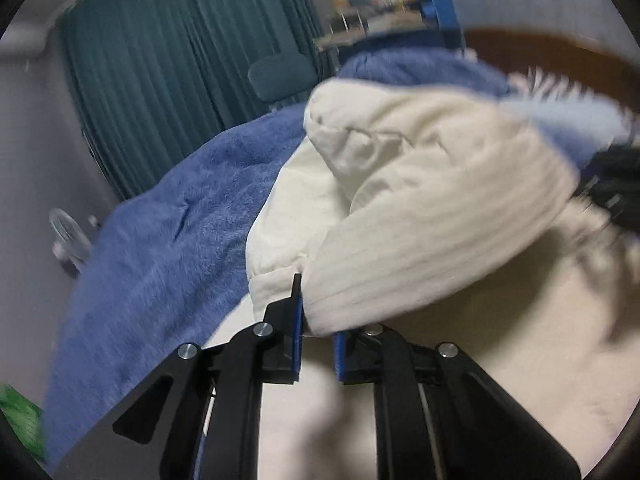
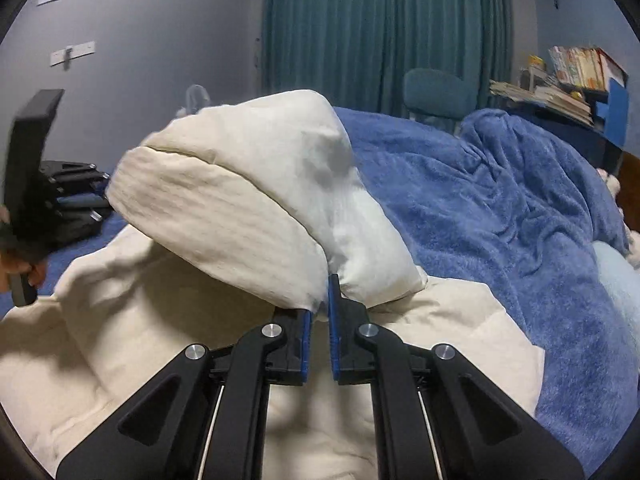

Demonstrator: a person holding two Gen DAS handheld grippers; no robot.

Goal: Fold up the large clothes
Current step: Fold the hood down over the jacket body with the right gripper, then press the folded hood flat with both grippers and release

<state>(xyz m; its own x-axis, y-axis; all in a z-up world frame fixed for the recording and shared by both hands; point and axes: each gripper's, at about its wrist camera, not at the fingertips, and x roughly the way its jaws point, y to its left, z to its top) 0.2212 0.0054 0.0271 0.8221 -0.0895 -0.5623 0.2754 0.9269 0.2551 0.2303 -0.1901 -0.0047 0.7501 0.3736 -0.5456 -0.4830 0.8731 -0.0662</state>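
Observation:
A cream padded jacket (image 1: pixel 420 208) lies on a blue fleece blanket (image 1: pixel 160 248) on a bed. My left gripper (image 1: pixel 316 312) is shut on the jacket's ribbed hem edge and holds it lifted above the rest of the garment. My right gripper (image 2: pixel 322 300) is shut on the other end of the same ribbed hem (image 2: pixel 224 224), also lifted. The jacket's body (image 2: pixel 120 340) spreads flat below both grippers. The left gripper shows at the left edge of the right wrist view (image 2: pixel 36 184). The right gripper shows blurred at the right edge of the left wrist view (image 1: pixel 616 184).
The blue blanket (image 2: pixel 500 208) is bunched up at the far right of the bed. A teal curtain (image 2: pixel 380 28), a teal chair (image 2: pixel 436 92) and a blue shelf with books (image 2: pixel 580 76) stand behind. A wooden headboard (image 1: pixel 560 52) lies beyond the bed.

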